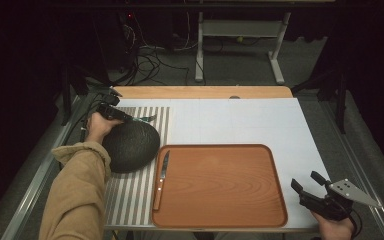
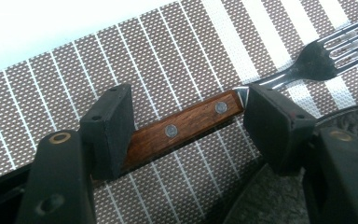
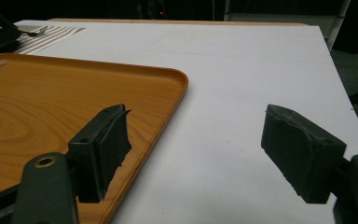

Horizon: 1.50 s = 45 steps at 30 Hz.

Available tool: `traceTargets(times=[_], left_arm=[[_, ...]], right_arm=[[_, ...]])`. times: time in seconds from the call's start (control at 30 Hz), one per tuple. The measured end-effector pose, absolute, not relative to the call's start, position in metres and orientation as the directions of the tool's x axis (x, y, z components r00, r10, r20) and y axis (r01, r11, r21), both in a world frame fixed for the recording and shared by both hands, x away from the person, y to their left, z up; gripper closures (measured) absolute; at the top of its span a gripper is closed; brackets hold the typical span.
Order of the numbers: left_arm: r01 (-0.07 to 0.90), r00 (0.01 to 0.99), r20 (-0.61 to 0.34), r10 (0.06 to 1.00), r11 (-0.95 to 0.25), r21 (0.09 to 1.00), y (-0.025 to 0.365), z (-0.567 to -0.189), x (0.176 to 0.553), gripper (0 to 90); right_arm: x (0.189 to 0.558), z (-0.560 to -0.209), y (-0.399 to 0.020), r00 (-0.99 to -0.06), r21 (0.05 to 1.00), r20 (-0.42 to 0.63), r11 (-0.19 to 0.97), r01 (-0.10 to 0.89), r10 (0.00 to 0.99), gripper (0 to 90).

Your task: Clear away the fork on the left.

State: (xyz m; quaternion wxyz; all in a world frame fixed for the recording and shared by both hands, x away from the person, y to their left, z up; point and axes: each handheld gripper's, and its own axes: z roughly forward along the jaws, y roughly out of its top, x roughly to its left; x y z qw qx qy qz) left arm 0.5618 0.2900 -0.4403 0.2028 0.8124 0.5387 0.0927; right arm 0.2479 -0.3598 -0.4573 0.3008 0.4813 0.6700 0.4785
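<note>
At the left edge of the high view, dark floor and a metal rail border the table, and a tan sleeve (image 1: 77, 192) reaches in from the bottom. The person's left hand holds the left gripper (image 1: 111, 111) over the far end of a brown-and-white striped placemat (image 1: 130, 195). In the left gripper view its jaws stand wide apart and straddle the fork (image 2: 242, 95): the wooden, two-rivet handle lies flat on the mat between the pads, and the steel tines point away at upper right. Whether a pad touches the handle cannot be told; nothing is clamped. Just beside the fork, nearer the person, sits a dark, rough-textured bowl (image 1: 130, 145) turned upside down on the mat.

Next comes a wooden-handled knife (image 1: 161, 177), lying lengthwise along the left rim of the wood-grain tray (image 1: 220, 185), blade pointing away. The tray rests on the white tabletop (image 1: 240, 120), overlapping the mat's right edge. A light wooden strip runs along the table's far side.

At the right, the right gripper (image 1: 310, 187) hovers low near the table's front corner, just beside the tray; its jaws are wide apart and hold nothing, with the tray corner under one pad and bare tabletop under the other.

Beyond the table the room is dark, with tangled cables on a grey floor and the white legs of another desk.
</note>
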Motion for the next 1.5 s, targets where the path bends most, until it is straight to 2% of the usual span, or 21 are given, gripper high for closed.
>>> traceTargets(times=[0.2,0.83,1.27,1.5], left_arm=[[0.843,0.401,-0.101,0.91,-0.324,0.43,0.2948,-0.4439,0.5642,31.3],[0.838,0.391,-0.065,0.918,-0.326,0.439,0.293,-0.4472,0.5649,32.5],[0.83,0.383,-0.027,0.923,-0.331,0.449,0.2906,-0.4472,0.5648,39.3],[0.82,0.397,-0.009,0.918,-0.35,0.452,0.2894,-0.447,0.5638,39.5]], right_arm=[[0.248,-0.4573,-0.3596,-0.353,0.93,0.058,0.078,0.358,0.934,23.7],[0.2479,-0.4571,-0.3597,-0.354,0.932,0.056,0.078,0.353,0.934,23.7],[0.2479,-0.457,-0.3595,-0.356,0.931,0.054,0.082,0.356,0.933,23.7],[0.2478,-0.4569,-0.3592,-0.356,0.931,0.052,0.083,0.356,0.933,23.7]])
